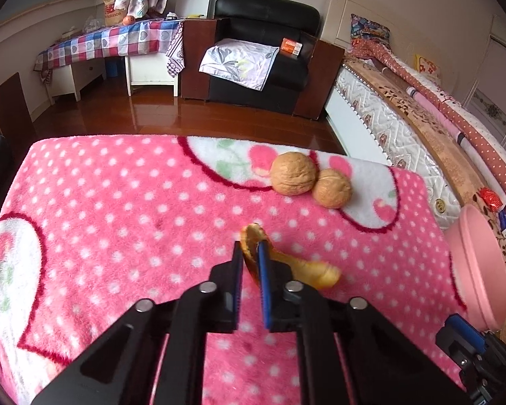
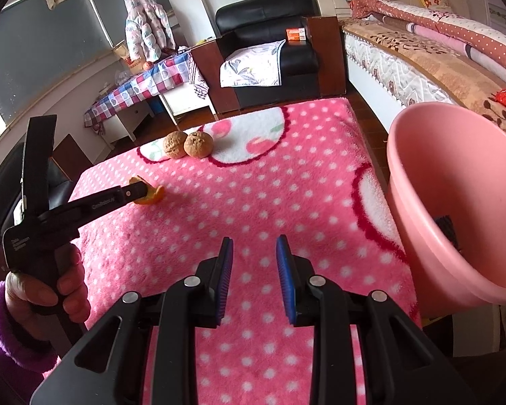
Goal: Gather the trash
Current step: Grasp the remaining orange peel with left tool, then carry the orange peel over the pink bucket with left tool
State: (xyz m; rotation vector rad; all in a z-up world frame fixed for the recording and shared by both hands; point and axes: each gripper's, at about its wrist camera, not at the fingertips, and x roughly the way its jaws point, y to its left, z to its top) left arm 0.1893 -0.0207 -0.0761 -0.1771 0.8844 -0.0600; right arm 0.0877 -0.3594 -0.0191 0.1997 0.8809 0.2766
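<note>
A curled piece of orange peel [image 1: 307, 270] lies on the pink polka-dot blanket [image 1: 135, 219]. My left gripper [image 1: 249, 249] is shut on the peel's near end, and the rest of the peel trails off to the right. In the right wrist view the left gripper [image 2: 141, 190] reaches in from the left onto the peel [image 2: 153, 197], held by a hand in a purple sleeve [image 2: 3, 330]. My right gripper [image 2: 254, 246] hovers over the blanket, open, with nothing between its fingers. A pink bin [image 2: 455, 185] stands tilted at the right, next to it.
Two walnuts [image 1: 292, 173] [image 1: 332, 188] sit touching on the blanket beyond the peel. The pink bin [image 1: 479, 263] is off the blanket's right edge, with something dark [image 2: 447, 229] inside. A bed [image 1: 404, 128] runs along the right; a black armchair [image 1: 263, 50] stands behind.
</note>
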